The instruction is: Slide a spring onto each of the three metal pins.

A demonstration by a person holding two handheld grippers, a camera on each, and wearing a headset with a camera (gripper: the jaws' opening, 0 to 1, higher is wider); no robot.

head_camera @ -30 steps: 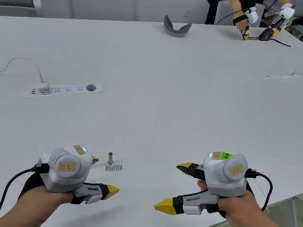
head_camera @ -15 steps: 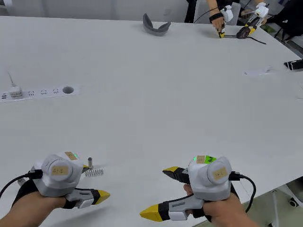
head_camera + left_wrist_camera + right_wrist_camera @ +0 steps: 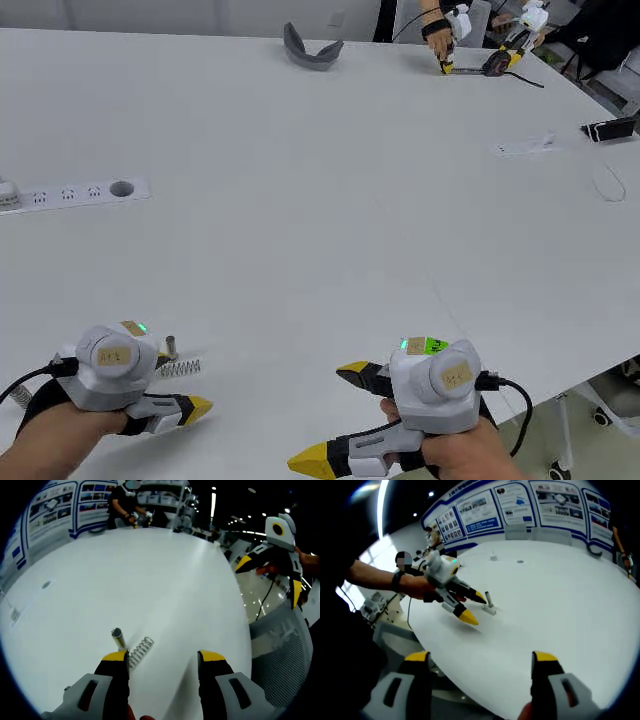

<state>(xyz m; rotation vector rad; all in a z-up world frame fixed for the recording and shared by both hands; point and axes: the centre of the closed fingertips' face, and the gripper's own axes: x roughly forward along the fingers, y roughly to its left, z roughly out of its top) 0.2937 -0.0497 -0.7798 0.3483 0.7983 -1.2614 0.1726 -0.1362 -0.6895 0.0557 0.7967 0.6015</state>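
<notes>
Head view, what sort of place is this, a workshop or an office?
Probably a lab or demo hall: a big white table with a power strip on it, display posters along the wall, and another person working at the table's far end.

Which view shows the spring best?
The left gripper view: the spring lies close and large, its coils distinct, beside the pin. The head view shows it small; the right gripper view, a distant speck.

Bright, even overhead light; gripper views bend at edges.
</notes>
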